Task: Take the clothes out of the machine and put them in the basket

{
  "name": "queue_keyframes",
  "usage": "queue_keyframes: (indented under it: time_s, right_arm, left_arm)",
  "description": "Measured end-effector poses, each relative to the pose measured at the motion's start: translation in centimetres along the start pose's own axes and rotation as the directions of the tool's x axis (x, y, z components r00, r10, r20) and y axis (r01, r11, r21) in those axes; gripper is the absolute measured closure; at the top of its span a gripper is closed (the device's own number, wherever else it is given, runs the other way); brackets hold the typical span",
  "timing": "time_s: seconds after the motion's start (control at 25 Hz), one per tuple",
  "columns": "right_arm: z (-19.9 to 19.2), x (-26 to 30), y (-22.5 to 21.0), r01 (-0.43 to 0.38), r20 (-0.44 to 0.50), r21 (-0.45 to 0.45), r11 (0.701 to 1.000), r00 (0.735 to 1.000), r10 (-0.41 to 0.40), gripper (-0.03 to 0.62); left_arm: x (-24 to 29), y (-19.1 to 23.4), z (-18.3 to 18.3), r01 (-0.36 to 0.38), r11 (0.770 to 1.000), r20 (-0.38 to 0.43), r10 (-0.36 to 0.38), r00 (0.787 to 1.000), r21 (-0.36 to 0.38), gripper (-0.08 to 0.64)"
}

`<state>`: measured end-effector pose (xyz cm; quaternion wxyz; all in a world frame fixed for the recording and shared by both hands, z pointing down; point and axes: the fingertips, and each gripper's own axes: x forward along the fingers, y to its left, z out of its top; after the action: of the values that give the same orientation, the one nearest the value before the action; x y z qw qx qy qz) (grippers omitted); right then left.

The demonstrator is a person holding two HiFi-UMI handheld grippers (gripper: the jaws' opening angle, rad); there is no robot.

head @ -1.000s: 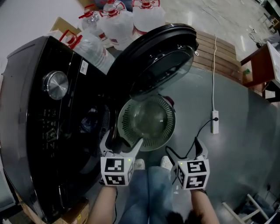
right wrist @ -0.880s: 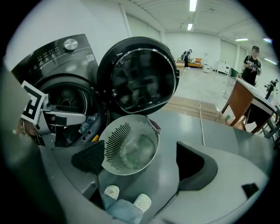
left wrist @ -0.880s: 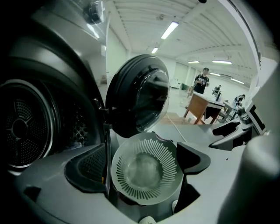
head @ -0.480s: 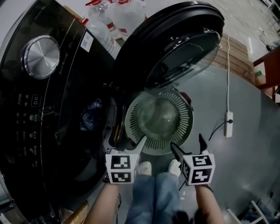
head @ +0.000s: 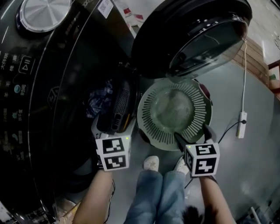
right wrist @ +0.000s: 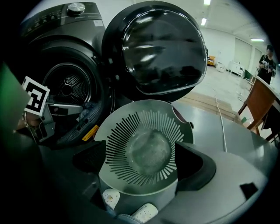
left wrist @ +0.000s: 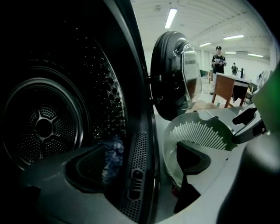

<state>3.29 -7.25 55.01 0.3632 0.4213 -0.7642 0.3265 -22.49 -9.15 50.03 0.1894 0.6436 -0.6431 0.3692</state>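
A black front-loading machine [head: 39, 87] stands at the left with its round door [head: 192, 35] swung open. A blue patterned cloth [head: 100, 98] lies at the front of the drum and shows as the cloth [left wrist: 113, 151] in the left gripper view. A grey slotted basket [head: 175, 111] sits on the floor below the door and holds no clothes. My left gripper [head: 113, 127] is open at the drum's mouth, just short of the cloth. My right gripper [head: 192, 134] is open over the basket's near rim [right wrist: 140, 188], with nothing in it.
A white power strip [head: 240, 118] and its cable lie on the grey floor to the right. The person's shoes [head: 151, 162] stand by the basket. A wooden table [right wrist: 258, 103] and a standing person [left wrist: 218, 61] are far behind. The silver dial [head: 43, 11] tops the machine.
Both grippers have come down and forward. The left one has gone from beside the basket to the drum's mouth. The right one has sunk to the basket's rim. Jaws stay apart.
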Motion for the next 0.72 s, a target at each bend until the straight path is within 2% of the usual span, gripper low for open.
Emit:
queue_keyframes:
  time_s: [0.16,0.36,0.52,0.72]
  right_arm:
    - [-0.2,2.1,0.6,0.005,-0.057,-0.019,1.000,0.998,-0.006,0.109]
    - [0.3,4.3,3.0,-0.023,-0.126,-0.054,0.998,0.992,0.016,0.110]
    - [0.3,5.3,3.9,-0.037,-0.145,-0.058,0.998,0.989,0.029,0.110]
    - [0.5,6.7,4.1,-0.036,-0.151,-0.094,0.995,0.988,0.022,0.112]
  left_arm:
    - [0.8,3.0,-0.4,-0.115,0.993,-0.013,0.115,0.993,0.014,0.077]
    - [1.8,6.4,-1.9,-0.247,0.968,-0.082,0.250,0.965,0.048,0.077]
    - [3.5,7.8,-3.3,-0.291,0.953,-0.117,0.300,0.947,0.085,0.077]
    - [5.4,9.7,-4.2,-0.323,0.930,-0.147,0.350,0.925,0.177,0.077]
